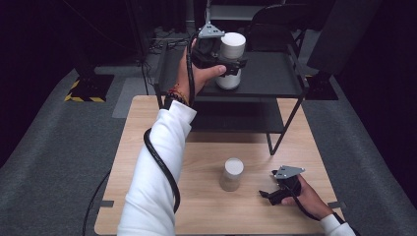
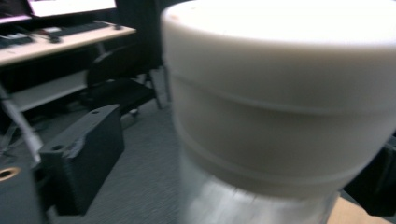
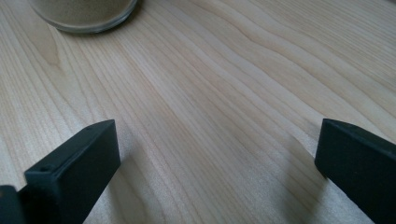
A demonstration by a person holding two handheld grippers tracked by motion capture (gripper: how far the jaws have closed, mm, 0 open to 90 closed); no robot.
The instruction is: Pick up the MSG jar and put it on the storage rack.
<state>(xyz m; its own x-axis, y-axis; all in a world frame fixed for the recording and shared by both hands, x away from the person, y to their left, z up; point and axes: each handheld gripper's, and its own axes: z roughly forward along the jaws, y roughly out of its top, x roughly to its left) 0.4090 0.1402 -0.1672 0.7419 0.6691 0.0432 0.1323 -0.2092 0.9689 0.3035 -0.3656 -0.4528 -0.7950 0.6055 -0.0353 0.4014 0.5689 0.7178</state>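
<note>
Left gripper (image 1: pixel 235 63): tall white-lidded clear jar (image 1: pixel 231 66) sits between spread jaws, blocking forward path; left jaw stands clear of jar wall. Black metal cart shelf (image 1: pixel 268 76) beneath jar. Right gripper (image 1: pixel 269 192): bare light wood tabletop (image 3: pixel 219 93) between wide jaws; short white-lidded jar of sand (image 1: pixel 231 174) ahead-left, apart.

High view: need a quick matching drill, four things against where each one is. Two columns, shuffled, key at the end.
Things
1. white-lidded jar
2. small jar
3. left claw
4. right claw

Places
A. low on the wooden table, near its right edge
B. standing on the black cart shelf
C. standing in the middle of the wooden table
D. raised at the cart, jaws either side of a jar

Pairs: 1-B, 2-C, 3-D, 4-A
</note>
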